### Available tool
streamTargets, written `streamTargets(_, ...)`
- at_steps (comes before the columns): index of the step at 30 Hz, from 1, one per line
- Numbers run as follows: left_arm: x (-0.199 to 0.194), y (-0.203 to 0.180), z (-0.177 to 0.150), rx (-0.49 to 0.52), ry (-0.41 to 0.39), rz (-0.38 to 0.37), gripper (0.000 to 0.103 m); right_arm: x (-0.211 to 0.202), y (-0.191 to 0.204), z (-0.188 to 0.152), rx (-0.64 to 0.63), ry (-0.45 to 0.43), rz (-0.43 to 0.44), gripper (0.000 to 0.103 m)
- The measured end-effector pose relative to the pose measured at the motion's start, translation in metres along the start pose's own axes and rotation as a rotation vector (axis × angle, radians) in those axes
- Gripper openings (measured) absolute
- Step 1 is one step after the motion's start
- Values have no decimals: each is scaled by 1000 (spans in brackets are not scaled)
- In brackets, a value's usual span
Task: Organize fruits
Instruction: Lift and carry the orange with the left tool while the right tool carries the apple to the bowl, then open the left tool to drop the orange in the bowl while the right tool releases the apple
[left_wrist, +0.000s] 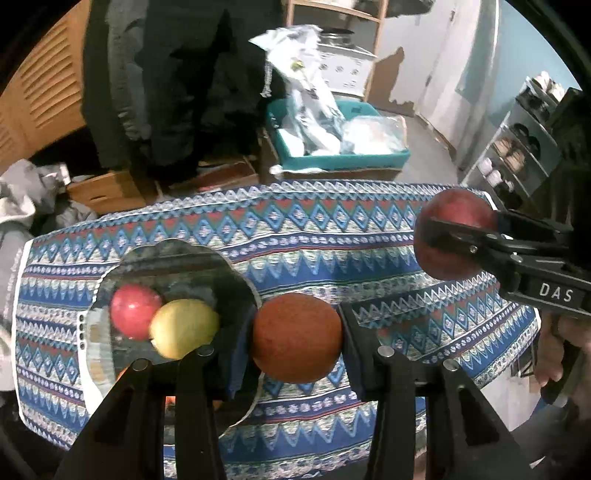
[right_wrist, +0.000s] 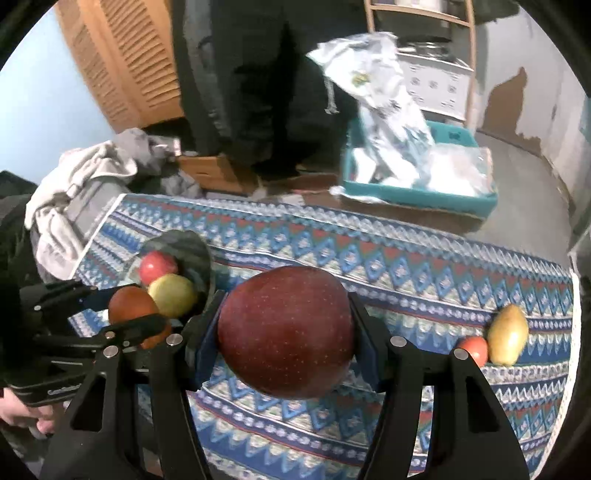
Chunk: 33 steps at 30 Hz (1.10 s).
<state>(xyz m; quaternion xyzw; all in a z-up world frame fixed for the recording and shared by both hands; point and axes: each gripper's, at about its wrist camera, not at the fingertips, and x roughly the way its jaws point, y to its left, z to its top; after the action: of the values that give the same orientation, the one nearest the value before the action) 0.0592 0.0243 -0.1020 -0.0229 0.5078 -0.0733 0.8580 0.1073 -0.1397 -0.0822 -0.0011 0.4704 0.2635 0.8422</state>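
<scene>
My left gripper (left_wrist: 297, 338) is shut on an orange fruit (left_wrist: 295, 338) and holds it just right of a glass bowl (left_wrist: 110, 354). The bowl holds a red apple (left_wrist: 133, 312) and a yellow-green apple (left_wrist: 184, 328). My right gripper (right_wrist: 286, 332) is shut on a large dark red apple (right_wrist: 286, 332) above the patterned cloth; it also shows in the left wrist view (left_wrist: 454, 236). In the right wrist view the bowl (right_wrist: 201, 262) and my left gripper's orange (right_wrist: 129, 306) sit at left. A yellow pear (right_wrist: 508, 334) and a small red-orange fruit (right_wrist: 474, 349) lie on the cloth at right.
The table is covered by a blue, red and white patterned cloth (left_wrist: 314, 229). Beyond its far edge stand a person in dark clothes (left_wrist: 177, 85), a teal bin with bags (left_wrist: 332, 147), cardboard boxes and a shoe rack (left_wrist: 517, 151).
</scene>
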Motion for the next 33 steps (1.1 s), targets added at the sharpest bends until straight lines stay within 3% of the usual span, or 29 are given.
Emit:
streamTargets(18, -15, 82, -16, -132, -27, 67, 45, 53, 75, 35, -59, 48, 88, 62)
streamTargets(33, 18, 147, -35, -249, 53, 133, 45, 136, 129, 45, -88, 158, 136, 62)
